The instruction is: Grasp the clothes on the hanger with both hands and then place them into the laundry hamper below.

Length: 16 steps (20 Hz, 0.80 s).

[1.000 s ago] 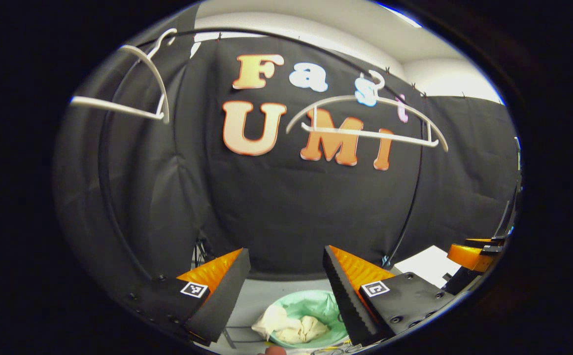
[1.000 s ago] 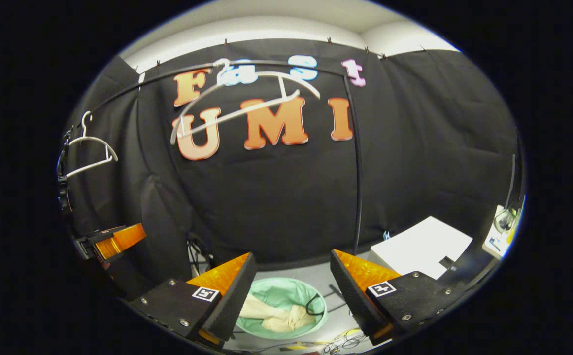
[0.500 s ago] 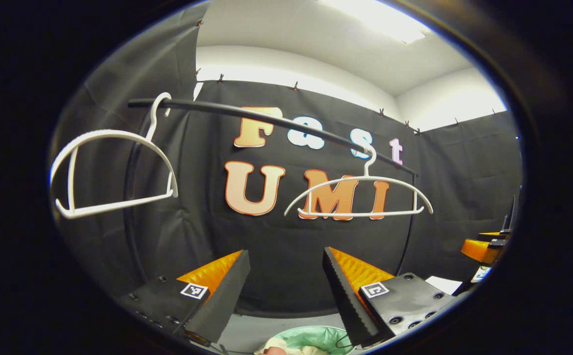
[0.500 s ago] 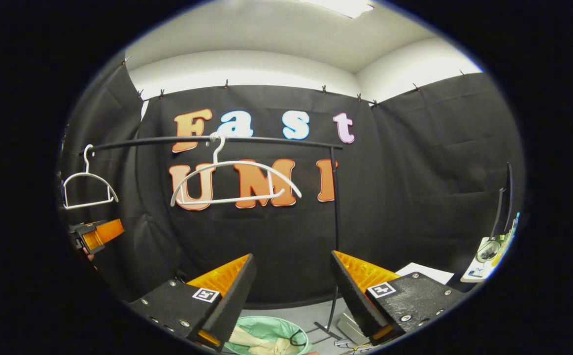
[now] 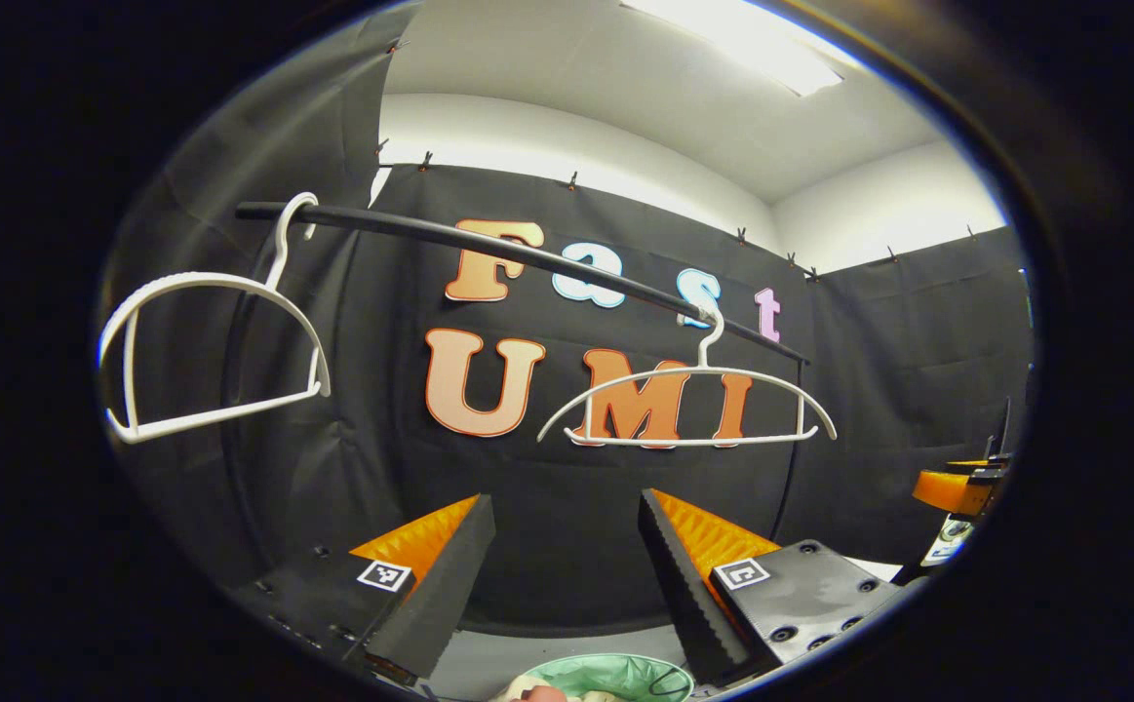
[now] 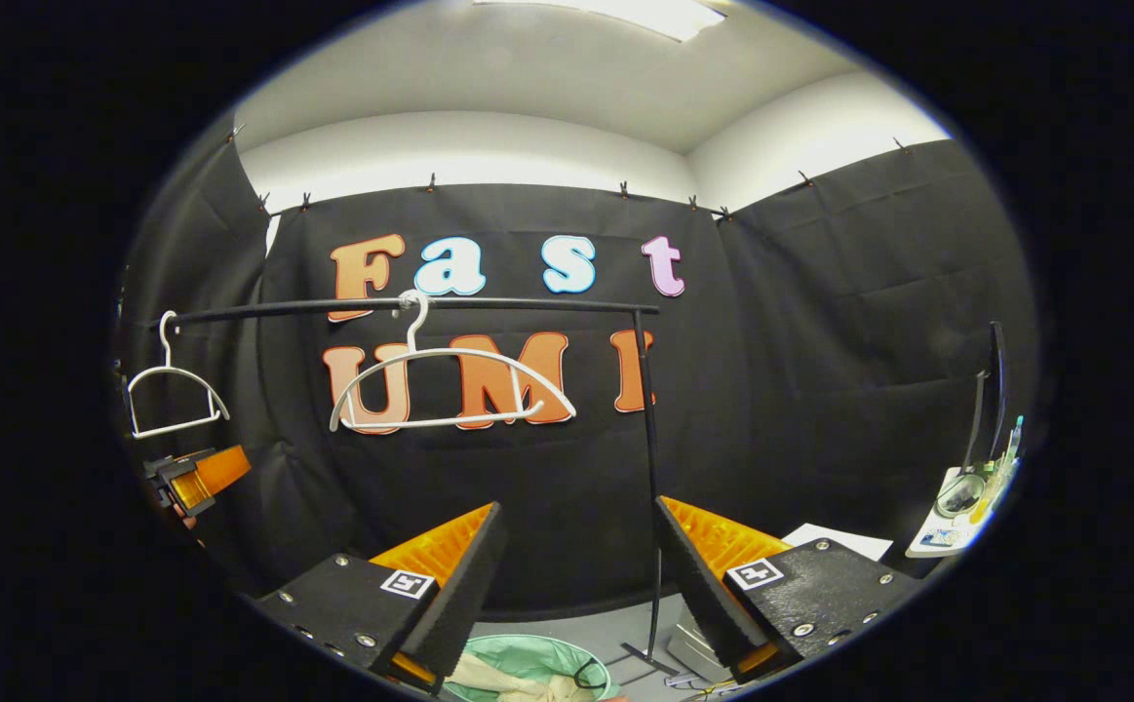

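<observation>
Left claw (image 5: pixel 565 575) released, right claw (image 6: pixel 576 585) released, bare hangers (image 6: pixel 451 385) on rail (image 6: pixel 488 304), clothes (image 6: pixel 518 681) in hamper (image 6: pixel 527 658) below

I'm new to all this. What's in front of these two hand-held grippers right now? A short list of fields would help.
rail: black bar across the booth
hangers: two white ones, both bare; near hanger, far hanger
hamper: green laundry hamper on the floor below
clothes: pale cloth lying in the hamper
left gripper: fingers apart, holding nothing
right gripper: fingers apart, holding nothing
task state: looks done
</observation>
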{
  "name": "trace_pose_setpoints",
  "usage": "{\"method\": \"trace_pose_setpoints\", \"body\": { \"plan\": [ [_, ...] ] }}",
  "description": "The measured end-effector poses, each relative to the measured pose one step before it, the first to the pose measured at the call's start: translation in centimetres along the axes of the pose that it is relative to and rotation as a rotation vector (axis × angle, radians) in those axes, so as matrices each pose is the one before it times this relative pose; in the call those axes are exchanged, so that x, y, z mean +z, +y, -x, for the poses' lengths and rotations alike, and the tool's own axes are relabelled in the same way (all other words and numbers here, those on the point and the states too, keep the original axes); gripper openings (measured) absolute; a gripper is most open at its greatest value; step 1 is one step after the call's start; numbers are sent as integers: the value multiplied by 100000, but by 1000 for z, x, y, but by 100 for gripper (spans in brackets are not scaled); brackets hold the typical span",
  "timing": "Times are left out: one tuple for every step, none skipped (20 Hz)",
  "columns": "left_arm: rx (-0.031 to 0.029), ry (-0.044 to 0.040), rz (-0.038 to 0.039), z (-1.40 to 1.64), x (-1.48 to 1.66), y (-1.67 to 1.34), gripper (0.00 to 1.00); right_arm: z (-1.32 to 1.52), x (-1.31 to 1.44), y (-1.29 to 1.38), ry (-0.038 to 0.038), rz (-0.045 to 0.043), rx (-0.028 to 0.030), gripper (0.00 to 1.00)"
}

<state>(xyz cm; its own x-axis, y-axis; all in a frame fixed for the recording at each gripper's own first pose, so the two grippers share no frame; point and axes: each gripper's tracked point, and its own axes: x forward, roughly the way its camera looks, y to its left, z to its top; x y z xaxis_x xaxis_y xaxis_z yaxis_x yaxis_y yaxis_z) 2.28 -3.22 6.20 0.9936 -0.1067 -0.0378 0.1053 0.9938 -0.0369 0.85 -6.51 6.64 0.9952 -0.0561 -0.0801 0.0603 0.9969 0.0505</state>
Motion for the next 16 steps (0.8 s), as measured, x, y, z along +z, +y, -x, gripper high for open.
{"method": "trace_pose_setpoints", "body": {
  "plan": [
    [-368,351,-100,-94,-82,-77,97,54,-95,-276,-38,-167,-841,93],
    [-300,320,-9,-79,-303,-195,97,0,-110,-172,-17,-128,-641,93],
    [20,329,-17,-27,-153,53,97,9,-21,-37,92,-105,-267,93],
    [-135,47,-9,-97,88,-4,97,21,-42,139,-157,84,50,93],
    [-138,-369,-61,-58,82,39,97,76,65,-44,-542,431,-12,93],
    [189,-320,-74,-189,139,-2,97,169,112,17,-371,747,-193,93],
    [59,-130,-81,-151,69,48,97,9,84,-216,-161,554,-272,93],
    [82,56,-126,-18,-125,-36,97,-197,219,-19,-192,148,-47,93],
    [111,-66,-157,5,20,-34,97,-53,147,50,-352,-288,150,93],
    [-65,-176,-290,-37,17,47,97,2,67,54,-243,-259,174,93],
    [126,71,-562,-26,-134,-1,97,-32,151,137,-42,27,174,93],
    [119,351,-821,-95,-86,26,97,-110,13,121,-240,365,313,93],
    [21,227,-512,30,-132,-85,97,-34,-72,93,-4,577,192,93],
    [-260,146,-193,188,-451,453,97,20,-168,-50,333,497,82,93],
    [-203,304,118,-16,-120,-103,97,20,-149,-1,230,266,182,93],
    [-49,541,111,-54,-224,-99,97,-102,-114,72,411,80,137,93]
  ]
}}
